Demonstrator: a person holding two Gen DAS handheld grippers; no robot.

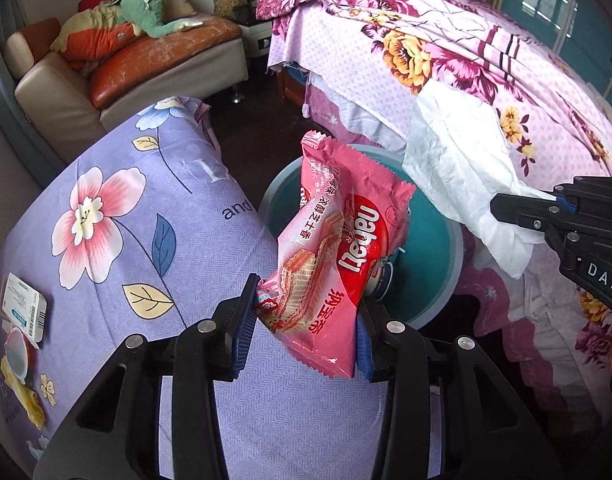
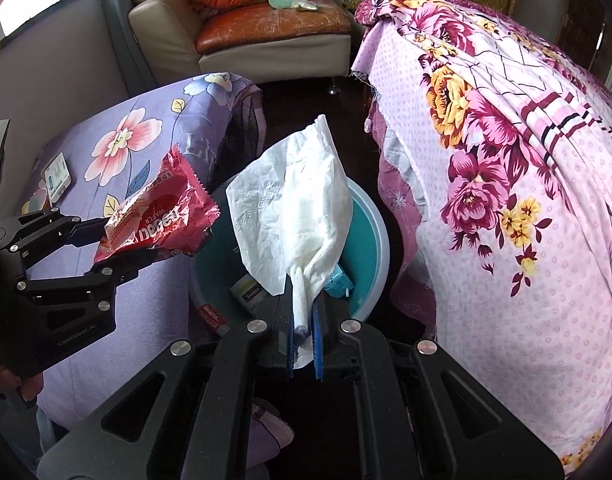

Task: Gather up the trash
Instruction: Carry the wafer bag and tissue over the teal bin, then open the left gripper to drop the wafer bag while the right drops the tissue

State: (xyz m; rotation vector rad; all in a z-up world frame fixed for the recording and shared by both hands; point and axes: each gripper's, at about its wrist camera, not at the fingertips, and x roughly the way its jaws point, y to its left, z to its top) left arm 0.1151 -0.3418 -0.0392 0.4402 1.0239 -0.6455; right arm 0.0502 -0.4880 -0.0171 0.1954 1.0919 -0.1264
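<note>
Wafer wrapper point(image 1: 333, 248), pink, was clamped between pads of left gripper point(image 1: 306, 320), hanging over teal bin point(image 1: 433, 248). Right gripper point(image 2: 304, 336) was pinched tight on twisted end of white tissue point(image 2: 302, 208), also above bin. Bin held small boxes point(image 2: 250, 294); stood on dark floor between purple floral bedding point(image 1: 146, 216) and pink floral bedding point(image 2: 505, 200).
</note>
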